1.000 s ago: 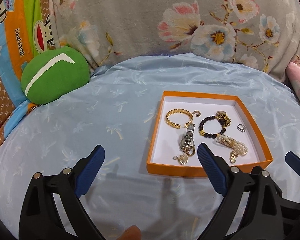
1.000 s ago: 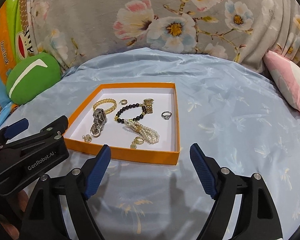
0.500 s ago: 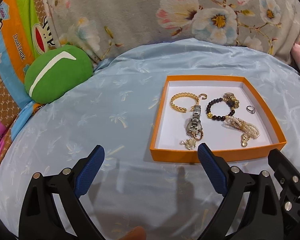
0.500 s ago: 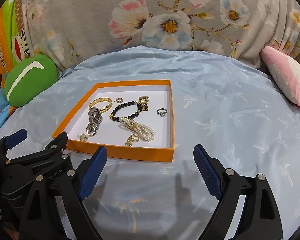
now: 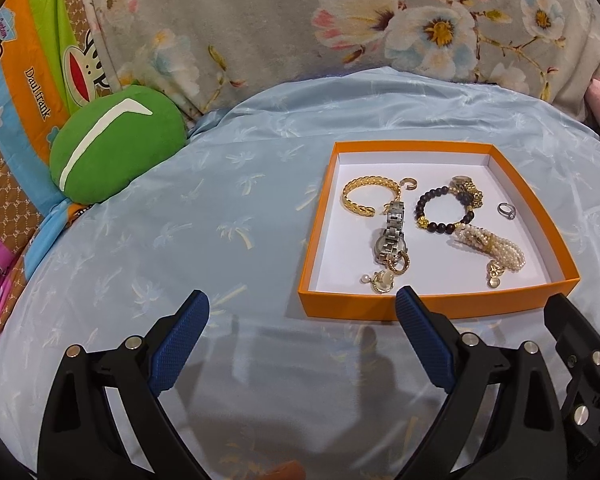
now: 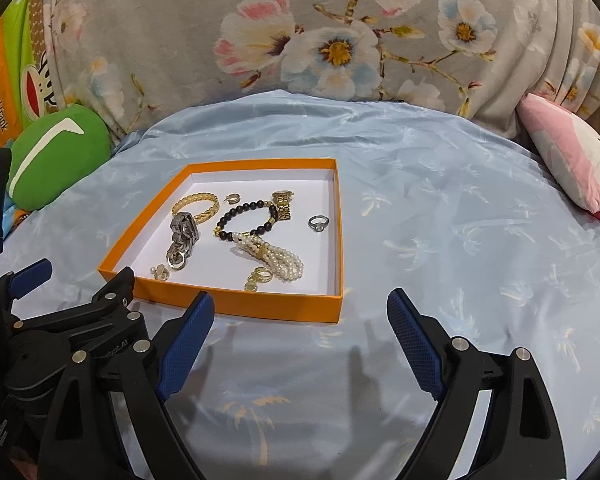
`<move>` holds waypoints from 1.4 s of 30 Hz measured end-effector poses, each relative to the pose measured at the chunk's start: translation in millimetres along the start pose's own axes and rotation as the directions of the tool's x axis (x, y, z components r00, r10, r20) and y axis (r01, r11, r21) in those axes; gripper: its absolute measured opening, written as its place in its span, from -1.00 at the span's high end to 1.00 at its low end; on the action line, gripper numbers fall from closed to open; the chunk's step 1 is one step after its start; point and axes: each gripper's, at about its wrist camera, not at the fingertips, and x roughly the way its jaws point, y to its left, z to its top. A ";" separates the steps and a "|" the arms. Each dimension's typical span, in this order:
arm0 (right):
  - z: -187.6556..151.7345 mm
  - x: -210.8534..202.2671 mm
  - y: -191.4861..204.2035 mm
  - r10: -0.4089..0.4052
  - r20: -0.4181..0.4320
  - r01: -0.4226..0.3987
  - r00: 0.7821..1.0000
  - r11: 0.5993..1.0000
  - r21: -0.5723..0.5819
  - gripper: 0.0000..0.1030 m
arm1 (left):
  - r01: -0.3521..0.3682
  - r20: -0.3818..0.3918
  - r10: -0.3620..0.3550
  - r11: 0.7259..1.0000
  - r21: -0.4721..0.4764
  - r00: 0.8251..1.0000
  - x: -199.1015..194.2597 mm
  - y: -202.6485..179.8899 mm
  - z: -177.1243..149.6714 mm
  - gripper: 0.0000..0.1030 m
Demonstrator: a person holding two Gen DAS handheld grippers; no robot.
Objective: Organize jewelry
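Note:
An orange tray (image 5: 428, 307) with a white floor sits on the light blue sheet; it also shows in the right wrist view (image 6: 276, 305). In it lie a gold cuff bracelet (image 5: 366, 196), a silver watch (image 5: 391, 236), a black bead bracelet (image 5: 440, 210), a gold watch (image 5: 469, 191), a pearl bracelet (image 5: 492, 246), a silver ring (image 5: 507, 210) and small earrings (image 5: 382, 280). My left gripper (image 5: 302, 322) is open and empty, just short of the tray's near left corner. My right gripper (image 6: 300, 322) is open and empty, in front of the tray's near right corner.
A green round cushion (image 5: 114, 144) lies at the far left. A floral grey blanket (image 5: 340, 20) rises behind the sheet. A pink and white plush (image 6: 572, 168) lies at the far right. A cartoon-print cloth (image 5: 16, 72) hangs at the left edge.
Both grippers have drawn back and lifted a little; the tray now sits further out in both views. The jewelry has not moved. Both grippers stay open.

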 end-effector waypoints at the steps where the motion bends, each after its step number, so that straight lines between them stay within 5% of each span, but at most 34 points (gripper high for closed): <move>1: 0.2 0.1 0.2 -0.001 0.000 0.001 1.000 1.000 -0.001 -0.67 | 0.000 0.000 0.000 1.000 0.000 1.000 0.1 0.0 -0.1 -0.78; 42: 1.3 -1.5 -0.5 -0.012 0.009 0.012 1.000 1.000 -0.009 -0.67 | -0.011 -0.004 0.011 1.000 0.005 1.000 1.7 2.8 -0.7 -0.78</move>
